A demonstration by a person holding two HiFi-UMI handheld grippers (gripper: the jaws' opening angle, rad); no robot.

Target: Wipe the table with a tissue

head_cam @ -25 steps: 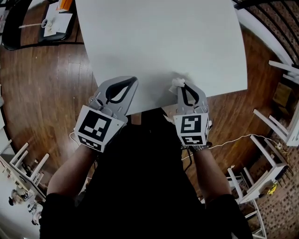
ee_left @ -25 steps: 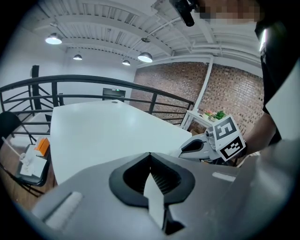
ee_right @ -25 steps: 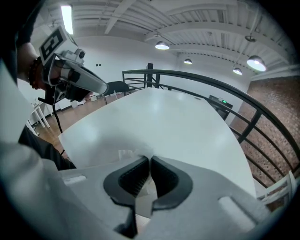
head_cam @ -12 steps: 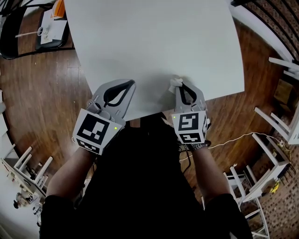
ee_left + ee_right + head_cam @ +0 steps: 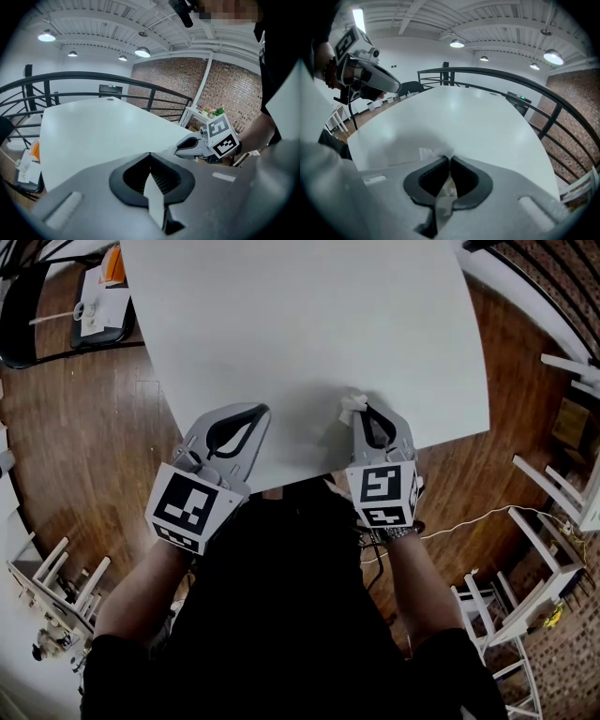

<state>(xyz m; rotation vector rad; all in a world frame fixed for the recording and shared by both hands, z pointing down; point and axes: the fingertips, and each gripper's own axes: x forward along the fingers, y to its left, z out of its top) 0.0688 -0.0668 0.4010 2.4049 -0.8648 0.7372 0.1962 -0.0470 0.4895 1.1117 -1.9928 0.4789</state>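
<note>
The counter (image 5: 309,324) is a broad white top with rounded corners, plain and smooth, and it stands on a dark wooden floor (image 5: 84,446). Almost all of its surface is bare. The one thing on it is a small crumpled white tissue (image 5: 352,408), close to the near edge and right of the middle, pinched between the fingers of the right gripper (image 5: 363,412). A faint shadow lies on the counter just beside the tissue.

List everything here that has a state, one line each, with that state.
left tongs: shut, holding nothing.
right tongs: shut on the tissue.
tissue: crumpled, pinched at the right tongs' tips, over the table's near edge.
table: white top, no stain visible.
</note>
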